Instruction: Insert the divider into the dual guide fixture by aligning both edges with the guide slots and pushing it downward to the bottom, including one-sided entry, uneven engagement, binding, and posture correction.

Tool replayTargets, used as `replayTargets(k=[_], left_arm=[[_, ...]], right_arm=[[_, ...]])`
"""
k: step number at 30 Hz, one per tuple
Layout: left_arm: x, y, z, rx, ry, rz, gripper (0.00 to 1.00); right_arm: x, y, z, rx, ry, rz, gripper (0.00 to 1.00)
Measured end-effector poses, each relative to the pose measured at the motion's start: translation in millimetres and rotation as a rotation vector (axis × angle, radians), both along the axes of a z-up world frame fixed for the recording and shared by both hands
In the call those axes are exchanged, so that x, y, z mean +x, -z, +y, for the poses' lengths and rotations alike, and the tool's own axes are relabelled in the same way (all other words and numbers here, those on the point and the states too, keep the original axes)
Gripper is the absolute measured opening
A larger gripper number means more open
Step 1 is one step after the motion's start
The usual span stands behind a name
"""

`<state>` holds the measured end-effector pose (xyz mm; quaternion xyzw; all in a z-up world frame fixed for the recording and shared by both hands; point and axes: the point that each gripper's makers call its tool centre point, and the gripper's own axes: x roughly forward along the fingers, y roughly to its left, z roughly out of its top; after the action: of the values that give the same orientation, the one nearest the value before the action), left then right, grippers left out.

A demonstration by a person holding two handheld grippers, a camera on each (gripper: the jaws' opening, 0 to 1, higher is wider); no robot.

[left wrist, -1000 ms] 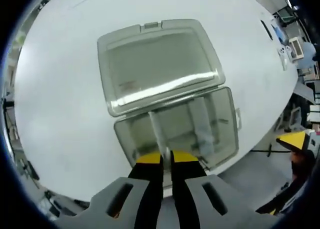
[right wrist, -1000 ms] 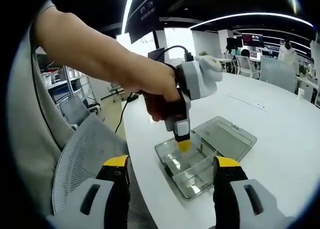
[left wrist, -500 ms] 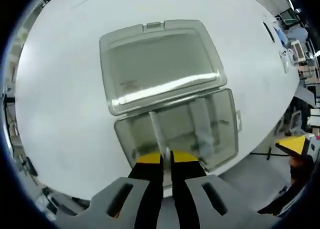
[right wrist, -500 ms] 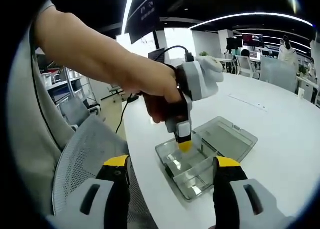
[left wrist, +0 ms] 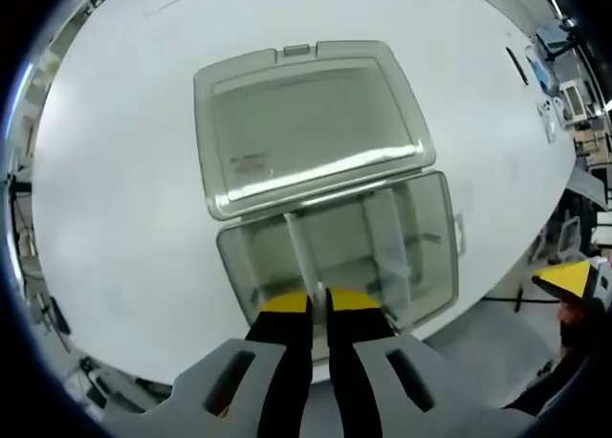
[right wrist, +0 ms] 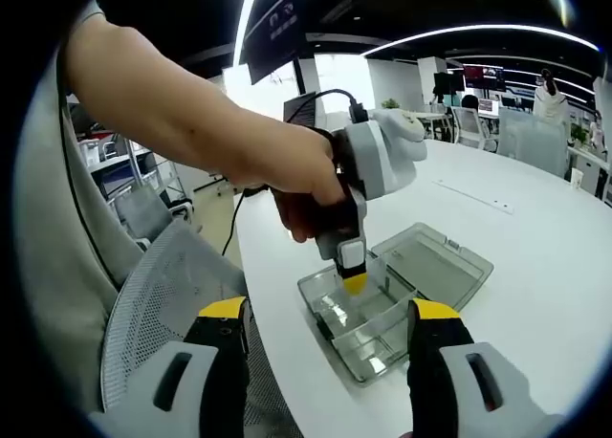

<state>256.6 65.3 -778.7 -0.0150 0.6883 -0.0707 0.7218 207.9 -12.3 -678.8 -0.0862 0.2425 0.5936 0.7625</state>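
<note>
the left gripper view looks almost straight down along its own tongs (left wrist: 318, 302) from close above the clear box (left wrist: 335, 256), whose open lid (left wrist: 306, 122) lies flat on the white surface (left wrist: 115, 170). the right gripper view sits farther back and lower, off the surface's edge, facing across the white surface (right wrist: 535, 266) toward the room, its tongs (right wrist: 330, 323) spread at the bottom. both views share the box (right wrist: 368, 323), its lid (right wrist: 430, 258) and the surface around them; the right gripper view also takes in the left tongs (right wrist: 354, 283) from the side.
</note>
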Motion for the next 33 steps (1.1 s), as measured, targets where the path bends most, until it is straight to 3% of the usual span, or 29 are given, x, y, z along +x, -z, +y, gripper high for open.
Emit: replayTargets(k=[33], left_arm=[[-1.3,13.0,-1.3,0.015,0.033,-0.01,0.02]], right_arm=[[-0.2,1.4,-0.9,-0.011,-0.003,0.0,0.65]])
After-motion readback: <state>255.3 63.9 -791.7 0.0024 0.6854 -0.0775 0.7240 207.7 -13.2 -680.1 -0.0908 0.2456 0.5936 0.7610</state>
